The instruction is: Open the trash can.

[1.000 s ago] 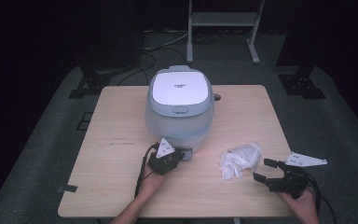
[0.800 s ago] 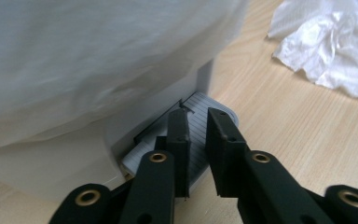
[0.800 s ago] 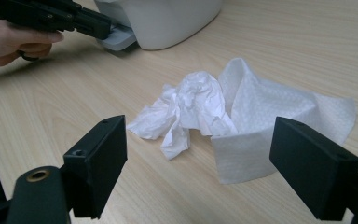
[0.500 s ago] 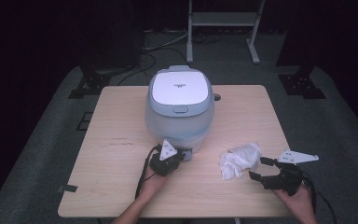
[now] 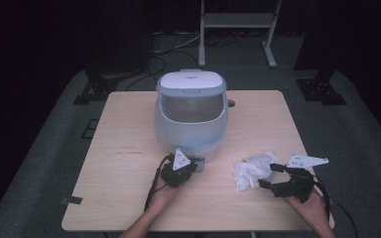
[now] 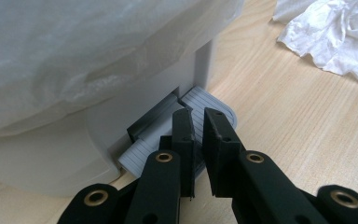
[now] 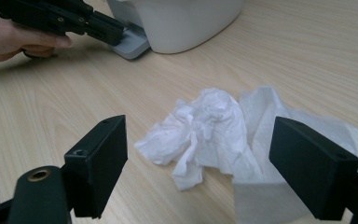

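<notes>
The left gripper (image 6: 195,122), its jaws just closing and nearly clenched, presses the pedal (image 6: 209,105) of the bin (image 5: 191,116) mid-table. The right gripper (image 7: 198,154), jaws released, faces the crumpled tissue (image 7: 205,128) near the table's front edge.

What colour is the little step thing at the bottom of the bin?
The pedal is light grey with fine ridged lines across it, clearest in the left gripper view.

a light wooden table (image 5: 124,144) stands on grey carpet (image 5: 44,163); far behind it, a metal stand (image 5: 238,22) and black cables (image 5: 171,52).
</notes>
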### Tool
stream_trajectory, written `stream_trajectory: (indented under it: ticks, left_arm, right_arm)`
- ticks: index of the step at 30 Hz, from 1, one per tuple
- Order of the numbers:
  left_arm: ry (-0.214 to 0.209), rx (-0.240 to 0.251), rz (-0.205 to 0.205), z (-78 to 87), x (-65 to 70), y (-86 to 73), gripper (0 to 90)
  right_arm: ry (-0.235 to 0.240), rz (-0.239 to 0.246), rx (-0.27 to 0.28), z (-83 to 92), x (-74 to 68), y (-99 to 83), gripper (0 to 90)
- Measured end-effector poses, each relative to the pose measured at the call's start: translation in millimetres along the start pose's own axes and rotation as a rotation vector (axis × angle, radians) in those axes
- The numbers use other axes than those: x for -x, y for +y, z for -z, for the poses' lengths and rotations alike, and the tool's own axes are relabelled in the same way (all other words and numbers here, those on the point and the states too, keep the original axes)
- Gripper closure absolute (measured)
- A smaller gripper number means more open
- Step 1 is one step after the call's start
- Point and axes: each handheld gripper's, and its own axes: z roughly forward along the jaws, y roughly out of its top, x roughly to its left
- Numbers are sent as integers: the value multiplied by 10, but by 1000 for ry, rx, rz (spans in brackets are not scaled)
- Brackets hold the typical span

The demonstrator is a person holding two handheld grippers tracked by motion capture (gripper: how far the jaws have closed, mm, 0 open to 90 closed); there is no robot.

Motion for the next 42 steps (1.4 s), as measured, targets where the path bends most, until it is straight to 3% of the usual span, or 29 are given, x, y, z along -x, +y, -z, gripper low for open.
stream_trajectory:
  ticks: [5,9,13,21,29,33,34,36,37,40,42]
  left_arm:
    - [20,-20,-14,-25,21,-30,867]
    - [-5,-18,14,-30,-24,-36,876]
    - [3,-20,3,-34,-9,-30,877]
    - [0,-18,2,-33,-12,-35,876]
    - [7,-13,9,-33,-2,-41,876]
    - [12,-12,6,-33,6,-43,876]
    - [12,-12,6,-33,6,-43,877]
    - [9,-10,12,-33,2,-44,876]
    - [9,-11,13,-33,2,-44,876]
    - [11,-12,11,-32,4,-44,876]
    - [16,-12,6,-33,10,-43,876]
  right_arm:
    - [14,20,-28,-101,-42,77,180]
    - [28,32,-55,-183,-81,111,181]
    - [38,50,-71,-231,-115,130,214]
    - [17,83,-140,-346,-123,110,307]
    - [-38,77,-205,-472,-64,114,379]
    - [-35,74,-262,-622,-3,98,523]
    - [-35,74,-262,-622,-3,98,523]
    - [-35,87,-290,-680,-13,90,660]
    - [-35,87,-290,-680,-13,90,660]
    - [-23,77,-308,-704,-31,87,822]
    - [-21,84,-317,-689,-54,104,845]
